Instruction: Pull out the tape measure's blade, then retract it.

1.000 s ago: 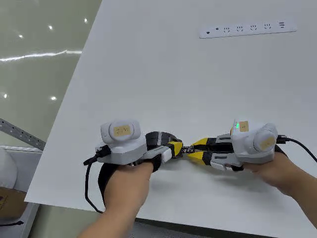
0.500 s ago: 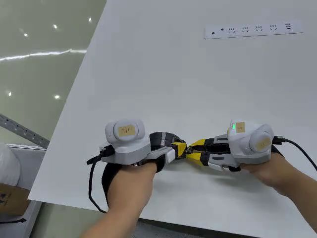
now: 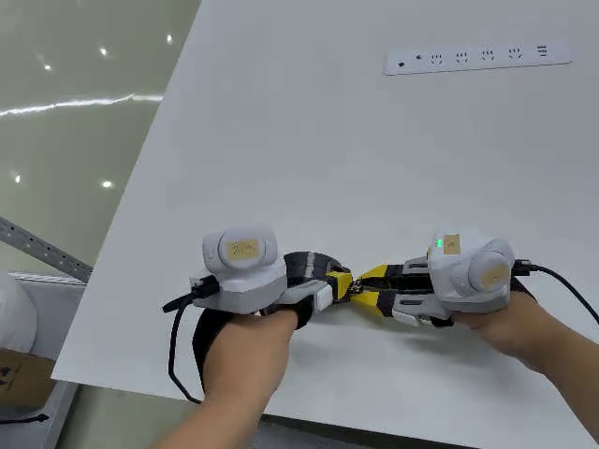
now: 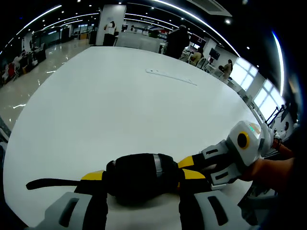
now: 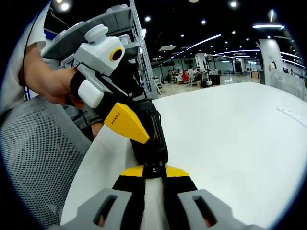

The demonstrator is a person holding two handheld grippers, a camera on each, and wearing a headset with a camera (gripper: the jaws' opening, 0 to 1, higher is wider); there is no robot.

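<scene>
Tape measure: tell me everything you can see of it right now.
The tape measure is a rounded black case, plastic-looking, with a silvery band across it and a black strap trailing from one side. The left gripper clamps the case between its yellow-tipped jaws. The right gripper is shut right at the case's mouth, so the two grippers are nearly tip to tip. It sits low near the white table's front edge; whether it touches the table is unclear.

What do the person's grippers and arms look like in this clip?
Both the left gripper and right gripper have pale grey rounded housings with tan labels, black jaws with yellow tips, and black cables. The right shows a green light. Forearms are bare.
</scene>
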